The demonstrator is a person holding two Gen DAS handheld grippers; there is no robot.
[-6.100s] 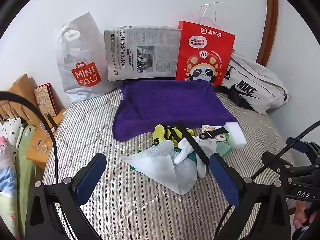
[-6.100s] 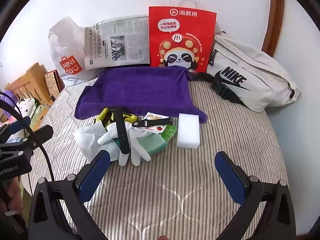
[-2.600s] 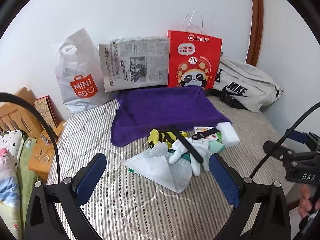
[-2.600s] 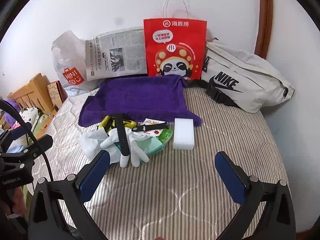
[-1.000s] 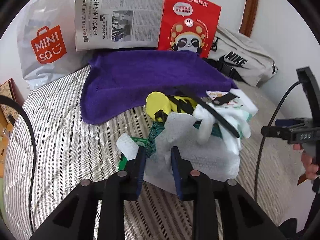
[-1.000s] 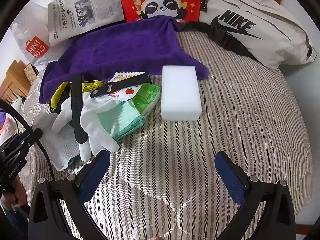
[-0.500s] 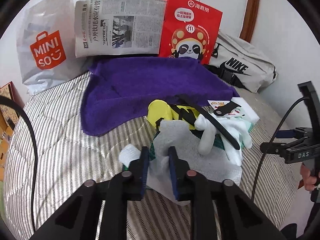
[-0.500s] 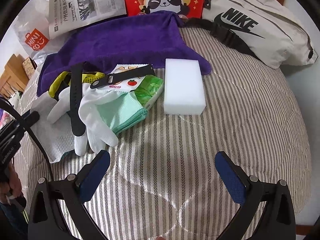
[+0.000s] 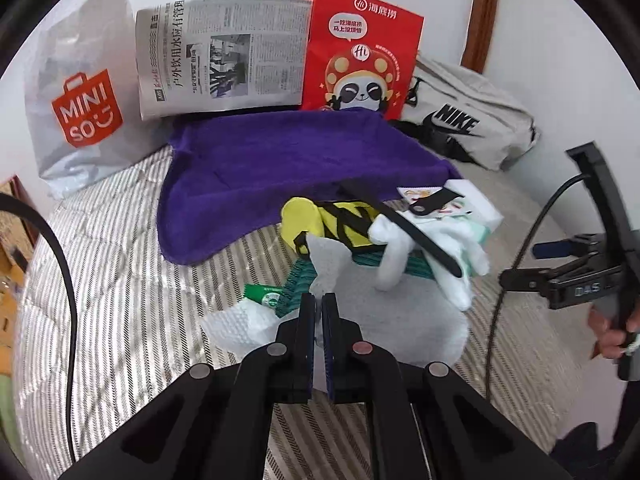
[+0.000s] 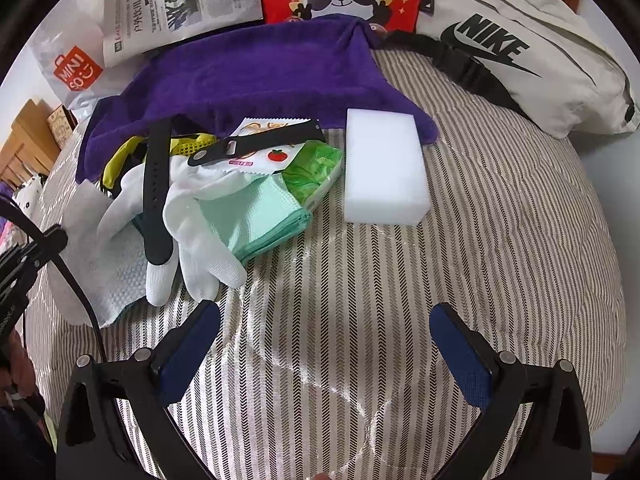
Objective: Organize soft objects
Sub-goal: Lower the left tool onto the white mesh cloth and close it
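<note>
Left gripper [image 9: 319, 300]: jaws have just been closing and now pinch a fold of the white dimpled cloth [image 9: 240, 322], one sheet, at the near edge of the pile; the pads are all but together with only the cloth between them. Right gripper [image 10: 324, 344]: fingers wide apart, nothing between them, hovering over bare striped bedcover [image 10: 500, 240] in front of the pile.

Pile count, one of each unless noted: white glove [image 10: 200, 236], fingers pointing toward the camera; black straps x2, a long one [image 10: 156, 200] across the glove and a shorter one [image 10: 256, 142] across the snack packet [image 10: 276, 156]; mint cloth [image 10: 260, 220] folded under the glove; green packet [image 10: 316, 172] just beside the mint cloth; yellow-and-black item [image 9: 320, 220] at the back of the pile, touching the towel edge; small green label [image 9: 264, 294] peeking out beside the white cloth.

White foam block [image 10: 384, 168]: one, just right of the pile, its far end on the purple towel [image 10: 256, 64]; the towel is one piece, spread flat behind everything.

Along the wall: bags x3, namely Miniso plastic bag [image 9: 80, 92], red panda paper bag [image 9: 360, 52], Nike bag [image 10: 520, 40]; newspaper [image 9: 220, 52] x1, propped between the first two.
</note>
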